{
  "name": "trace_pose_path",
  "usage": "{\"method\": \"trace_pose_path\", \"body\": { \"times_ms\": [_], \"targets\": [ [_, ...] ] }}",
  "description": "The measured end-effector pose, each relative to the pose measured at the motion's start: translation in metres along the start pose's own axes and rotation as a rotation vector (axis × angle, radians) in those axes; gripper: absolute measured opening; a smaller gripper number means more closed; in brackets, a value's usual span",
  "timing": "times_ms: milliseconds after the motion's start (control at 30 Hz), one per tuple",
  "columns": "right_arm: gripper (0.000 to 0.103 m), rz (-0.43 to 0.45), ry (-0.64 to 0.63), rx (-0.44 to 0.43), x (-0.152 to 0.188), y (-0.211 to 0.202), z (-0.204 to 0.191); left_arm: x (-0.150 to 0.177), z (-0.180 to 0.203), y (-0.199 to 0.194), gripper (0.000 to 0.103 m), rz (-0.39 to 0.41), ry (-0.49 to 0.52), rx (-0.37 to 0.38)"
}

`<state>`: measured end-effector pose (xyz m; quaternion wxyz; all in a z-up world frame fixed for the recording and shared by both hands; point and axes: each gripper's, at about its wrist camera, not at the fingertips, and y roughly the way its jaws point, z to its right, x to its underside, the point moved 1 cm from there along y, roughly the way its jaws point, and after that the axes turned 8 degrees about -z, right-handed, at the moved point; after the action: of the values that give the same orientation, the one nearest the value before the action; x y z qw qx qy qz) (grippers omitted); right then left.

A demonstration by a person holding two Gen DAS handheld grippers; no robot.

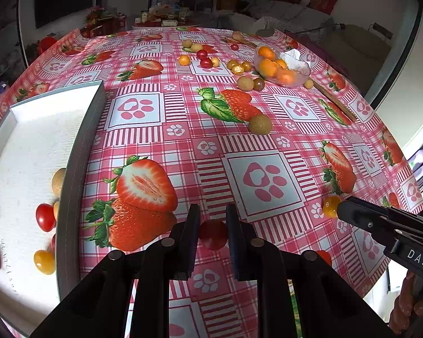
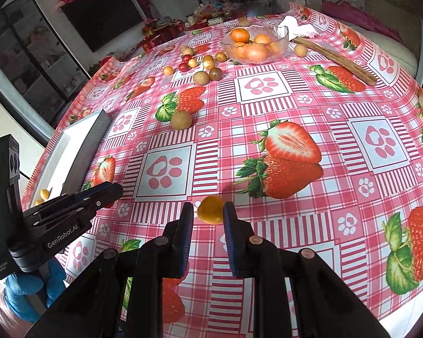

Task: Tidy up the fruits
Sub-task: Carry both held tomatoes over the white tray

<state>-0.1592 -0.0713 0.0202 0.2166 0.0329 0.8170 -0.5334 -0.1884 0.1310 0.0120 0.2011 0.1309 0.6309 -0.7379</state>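
Note:
My left gripper (image 1: 213,226) is shut on a red cherry tomato (image 1: 213,235), held above the table just right of the white tray (image 1: 81,140). The tray holds several red and yellow cherry tomatoes (image 1: 45,217) and a tan fruit. My right gripper (image 2: 208,215) is shut on a yellow cherry tomato (image 2: 210,209); it also shows in the left wrist view (image 1: 330,206). A loose green-brown fruit (image 1: 260,124) lies mid-table. Several small fruits (image 1: 206,62) lie scattered at the far side beside a glass bowl (image 1: 303,74) of oranges.
A wooden stick (image 2: 335,57) and a crumpled white tissue (image 2: 294,28) lie by the bowl. The table carries a pink strawberry-print cloth (image 2: 268,107). The tray's grey wall (image 2: 90,146) stands at the left of the right wrist view.

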Motion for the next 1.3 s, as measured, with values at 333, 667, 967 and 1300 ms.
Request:
{"method": "trace_pose_path", "body": {
  "times_ms": [333, 667, 967, 1300],
  "targets": [
    [0.024, 0.006, -0.056, -0.018, -0.005, -0.007, -0.029, 0.009, -0.02, -0.044, 0.02, 0.085, -0.033, 0.004],
    [0.024, 0.013, -0.141, -0.046, -0.017, -0.006, -0.074, 0.024, -0.072, -0.083, 0.02, 0.163, -0.133, -0.044],
    [0.024, 0.028, -0.163, 0.047, 0.002, -0.01, -0.051, 0.039, -0.093, -0.082, 0.02, 0.16, -0.178, -0.053],
    [0.034, 0.01, -0.154, 0.087, 0.027, -0.011, -0.024, 0.045, -0.082, -0.082, 0.02, 0.153, -0.153, -0.049]
  ]
}}
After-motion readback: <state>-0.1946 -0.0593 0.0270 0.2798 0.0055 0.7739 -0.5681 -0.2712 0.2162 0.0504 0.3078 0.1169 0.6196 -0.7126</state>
